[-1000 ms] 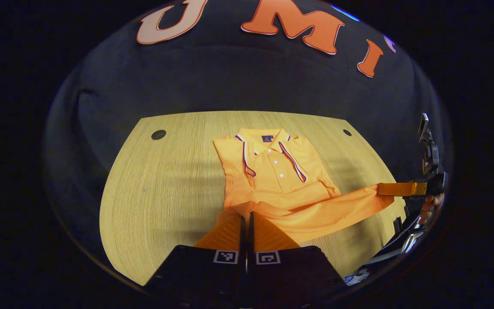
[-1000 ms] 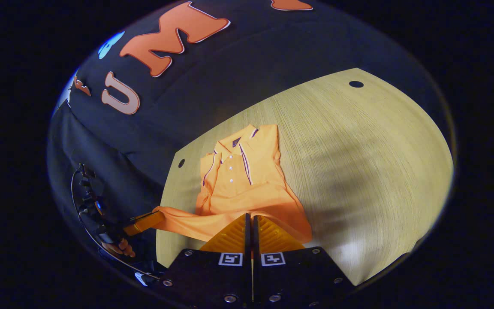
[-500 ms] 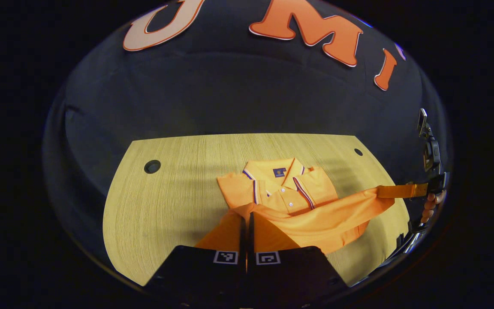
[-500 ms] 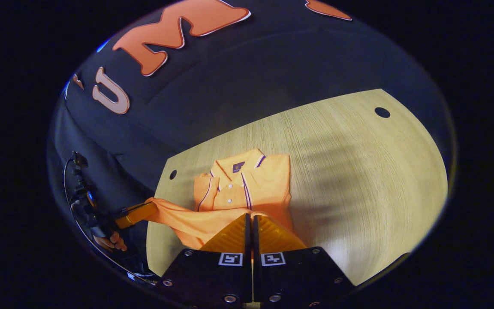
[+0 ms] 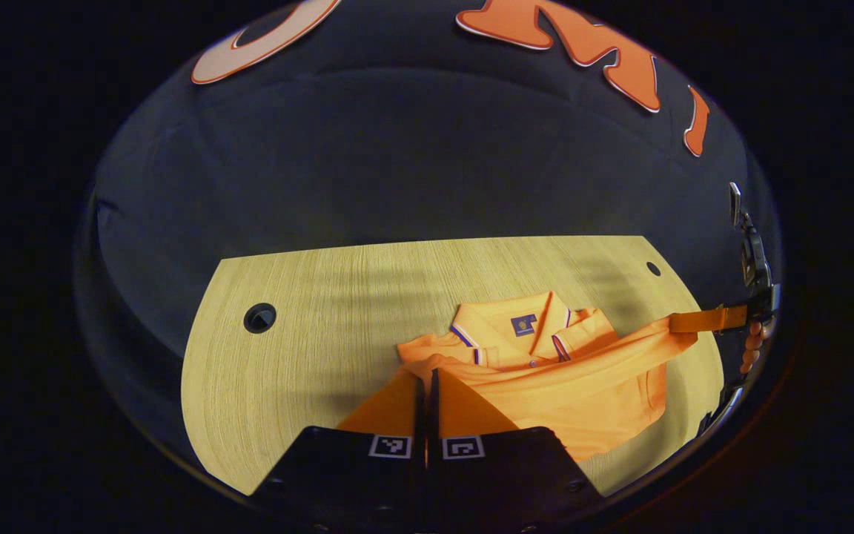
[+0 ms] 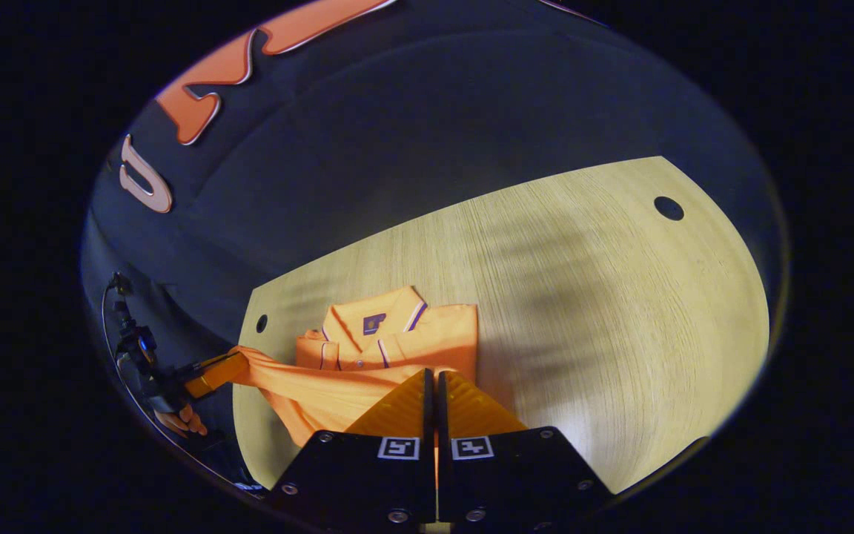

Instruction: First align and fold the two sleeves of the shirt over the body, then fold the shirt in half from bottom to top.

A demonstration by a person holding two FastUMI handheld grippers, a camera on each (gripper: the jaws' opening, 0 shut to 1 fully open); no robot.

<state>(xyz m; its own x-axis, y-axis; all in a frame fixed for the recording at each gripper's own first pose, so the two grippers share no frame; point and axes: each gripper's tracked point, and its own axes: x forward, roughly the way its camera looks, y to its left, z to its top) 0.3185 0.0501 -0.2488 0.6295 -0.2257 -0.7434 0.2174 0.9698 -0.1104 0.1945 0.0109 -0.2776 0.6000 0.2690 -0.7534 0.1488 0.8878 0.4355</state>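
Fingers together at the bottom of the left gripper view: the left gripper (image 5: 427, 386) is clamped on a corner of the shirt's hem (image 5: 545, 389), the cloth running straight off its tips. The right gripper (image 6: 432, 386) is likewise closed on the other hem corner in its own view. Each view also catches the opposite gripper far off at the edge, pinching its corner, with a hand (image 6: 179, 421) behind it.

Between the two, the hem hangs as a raised band, pulled fairly taut, over the shirt (image 6: 390, 345), which lies on the tabletop (image 6: 620, 311) with collar (image 5: 523, 326) up and the placket partly covered by the lifted cloth. The sleeves look already folded in, so this reads as the bottom-to-top fold under way.

Judged from the sag and creases, the fabric is light, soft and limp, with no stiffness of its own. It will follow only where it is pinched and droop everywhere else. The two hem corners are the right hold; a pinch nearer the middle would let the outer edges flop and skew. Even height and equal tension should keep the edge straight. Thin knit may slip if the grip slackens, and dragging could shift the lower layer across the smooth wood.
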